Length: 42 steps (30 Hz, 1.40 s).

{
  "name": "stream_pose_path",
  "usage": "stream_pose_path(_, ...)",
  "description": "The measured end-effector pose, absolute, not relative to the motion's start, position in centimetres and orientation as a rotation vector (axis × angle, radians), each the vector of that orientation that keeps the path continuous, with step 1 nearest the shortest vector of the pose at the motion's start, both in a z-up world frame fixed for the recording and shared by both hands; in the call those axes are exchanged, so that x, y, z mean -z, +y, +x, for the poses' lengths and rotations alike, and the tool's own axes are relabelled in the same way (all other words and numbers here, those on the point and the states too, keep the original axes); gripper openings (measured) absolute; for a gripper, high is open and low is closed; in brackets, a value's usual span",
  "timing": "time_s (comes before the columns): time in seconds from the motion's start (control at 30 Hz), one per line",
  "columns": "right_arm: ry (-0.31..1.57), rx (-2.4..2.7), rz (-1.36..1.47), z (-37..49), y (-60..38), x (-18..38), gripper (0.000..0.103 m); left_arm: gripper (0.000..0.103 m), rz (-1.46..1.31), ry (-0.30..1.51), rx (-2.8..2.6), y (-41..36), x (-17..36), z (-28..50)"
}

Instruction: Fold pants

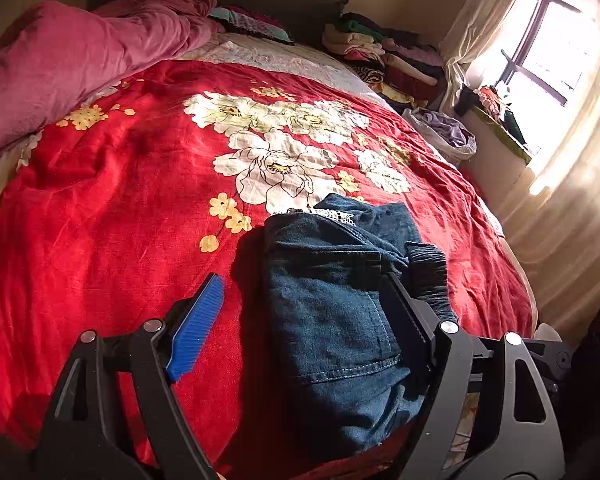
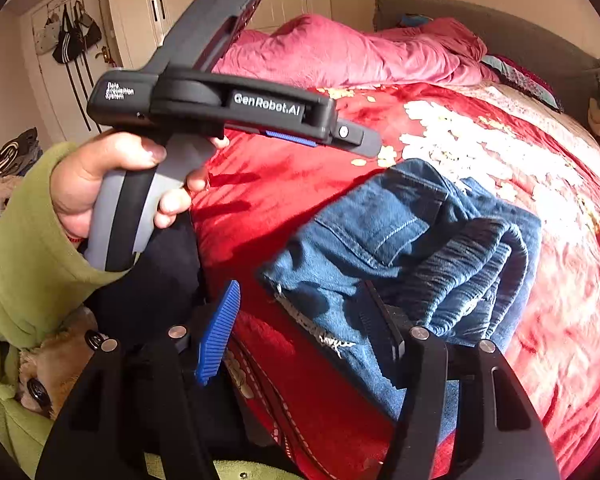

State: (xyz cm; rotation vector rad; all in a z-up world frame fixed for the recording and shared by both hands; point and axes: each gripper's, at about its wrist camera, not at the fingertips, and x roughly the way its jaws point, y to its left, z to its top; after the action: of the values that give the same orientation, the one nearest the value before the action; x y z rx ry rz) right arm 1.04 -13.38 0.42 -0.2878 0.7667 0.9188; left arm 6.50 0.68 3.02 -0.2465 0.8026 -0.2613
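Note:
Dark blue jeans (image 1: 332,304) lie folded into a thick bundle on the red flowered bedspread (image 1: 120,208), near the bed's front edge. My left gripper (image 1: 300,280) stands wide open above them: its blue pad (image 1: 198,328) hangs over bare bedspread and its black finger (image 1: 404,320) is over the denim. In the right wrist view the jeans (image 2: 384,224) show their ribbed folded end at the right. My right gripper (image 2: 302,286) is open at the bundle's near edge, its blue pad (image 2: 220,328) clear of the cloth. A hand in a green sleeve holds the left gripper (image 2: 364,142) above the bed.
A pink duvet (image 1: 72,68) is bunched at the head of the bed against a dark headboard (image 2: 500,28). Piled clothes (image 1: 380,52) and a laundry bag (image 1: 448,132) sit beside the bright window (image 1: 548,48). Wardrobe doors and hanging bags (image 2: 70,36) stand behind the person.

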Motion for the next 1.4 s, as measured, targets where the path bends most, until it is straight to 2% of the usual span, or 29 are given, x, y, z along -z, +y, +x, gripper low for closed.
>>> stream_pose_path(0.43,0.703,-0.905,-0.275,0.0,-14.0,-2.7,0.064,0.079,-0.259,0.789,0.214,2.8,-3.7,4.9)
stream_pose_path(0.87,0.633,-0.613,-0.156,2.3,-21.0,-5.5,0.065,0.091,-0.233,0.732,0.164,4.4,-5.8,2.8)
stream_pose_path(1.13,0.681,-0.491,-0.041,4.4,-25.1,-4.6,0.065,0.093,-0.22,0.772,0.195,2.4,-4.5,3.6)
stream_pose_path(1.4,0.802,-0.451,0.007,6.3,-25.8,-1.2,0.065,0.093,-0.224,0.876,0.239,-0.3,-0.6,5.2)
